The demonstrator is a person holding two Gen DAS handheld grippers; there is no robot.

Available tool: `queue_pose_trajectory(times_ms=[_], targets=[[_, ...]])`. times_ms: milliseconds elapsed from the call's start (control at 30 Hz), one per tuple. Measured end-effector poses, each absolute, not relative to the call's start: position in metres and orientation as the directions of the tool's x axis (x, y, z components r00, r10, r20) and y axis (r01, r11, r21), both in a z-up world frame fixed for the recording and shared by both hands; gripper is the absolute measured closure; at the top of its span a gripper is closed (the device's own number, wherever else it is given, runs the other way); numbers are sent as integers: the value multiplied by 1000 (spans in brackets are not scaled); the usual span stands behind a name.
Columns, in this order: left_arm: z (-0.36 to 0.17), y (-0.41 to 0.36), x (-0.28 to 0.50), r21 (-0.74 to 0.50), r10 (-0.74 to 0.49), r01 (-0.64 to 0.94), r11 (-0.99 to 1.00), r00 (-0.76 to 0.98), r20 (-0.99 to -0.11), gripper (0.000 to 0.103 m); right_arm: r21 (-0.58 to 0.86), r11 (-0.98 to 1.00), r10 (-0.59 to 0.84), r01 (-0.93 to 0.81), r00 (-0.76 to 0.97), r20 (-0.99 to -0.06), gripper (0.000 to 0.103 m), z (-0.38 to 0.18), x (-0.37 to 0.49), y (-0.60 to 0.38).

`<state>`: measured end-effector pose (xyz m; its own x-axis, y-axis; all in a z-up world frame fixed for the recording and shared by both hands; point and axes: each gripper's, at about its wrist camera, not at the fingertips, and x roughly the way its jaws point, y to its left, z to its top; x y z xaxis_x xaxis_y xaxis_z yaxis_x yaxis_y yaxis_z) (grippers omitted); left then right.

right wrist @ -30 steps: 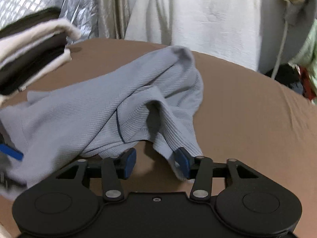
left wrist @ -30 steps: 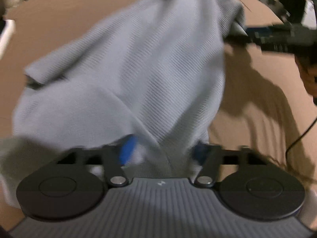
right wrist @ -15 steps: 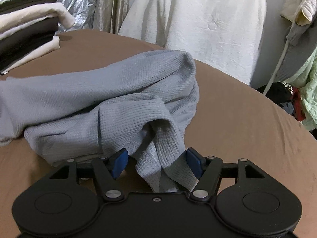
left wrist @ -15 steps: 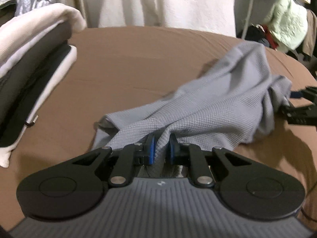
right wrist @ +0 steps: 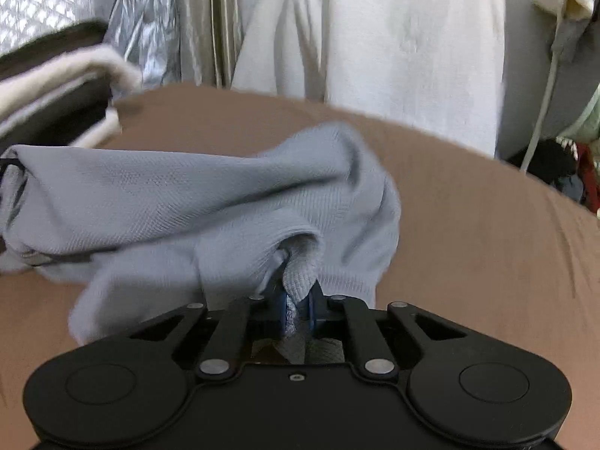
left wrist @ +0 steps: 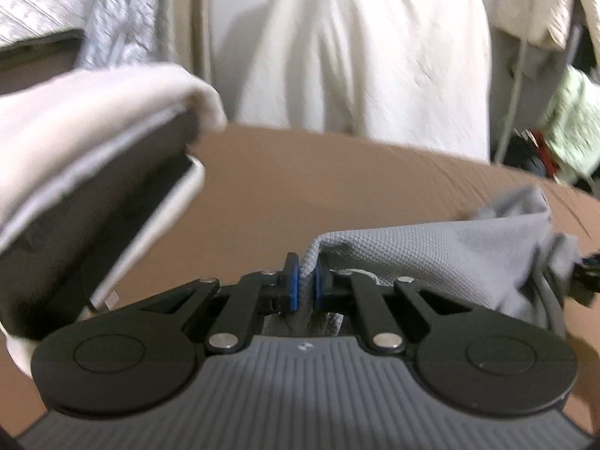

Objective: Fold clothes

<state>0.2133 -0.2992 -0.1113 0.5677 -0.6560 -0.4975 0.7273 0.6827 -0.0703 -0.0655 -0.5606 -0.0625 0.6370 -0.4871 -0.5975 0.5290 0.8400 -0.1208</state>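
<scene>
Both tongs grip 1 grey waffle-knit garment: left gripper clamps an edge, right gripper pinches a fold, cloth bunched between them above the brown surface.

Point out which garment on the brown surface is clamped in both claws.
The grey waffle-knit garment; left claw and right claw both pinch it. The folded cream-and-dark stack lies untouched.
</scene>
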Motion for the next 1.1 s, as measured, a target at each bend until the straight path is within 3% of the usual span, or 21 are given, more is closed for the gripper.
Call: queue_pose_trajectory(times_ms=[233,433,567,633,667,700,833,933,1000,1100], targets=[[-100,-283,228,-103,-634,685,721,592,-497,96,-115,798,-546,591,631,-551,95,-26,-69,-572],[-79,-270,222,-99,-629,653,750,660,-411,99,-119,707,-637,698,553,-537,96,-1,-92,-593],[-84,-263,232,-130,-623,654,746,614,-485,99,-126,614,-702,779,466,-538,96,13,-114,-611],[-90,-263,236,-152,-621,662,734,565,-543,99,-130,564,-731,815,420,-538,88,20,-126,-620],[-95,-264,237,-167,-625,670,724,534,-569,99,-132,538,-744,832,396,-538,77,24,-131,-625],[-98,-264,236,-183,-635,679,711,507,-583,98,-122,507,-752,853,368,-547,57,19,-136,-626],[-104,-273,227,-215,-673,729,650,421,-609,97,-27,566,-667,824,438,-602,53,-8,-139,-609],[-107,-278,226,-251,-699,747,616,372,-611,86,45,636,-578,770,514,-633,53,-27,-137,-590],[-113,-280,227,-293,-716,746,598,331,-615,63,73,734,-483,675,594,-643,53,-35,-124,-572],[-137,-286,229,-297,-692,732,613,317,-649,56,144,856,-285,497,685,-670,53,-48,-100,-546]])
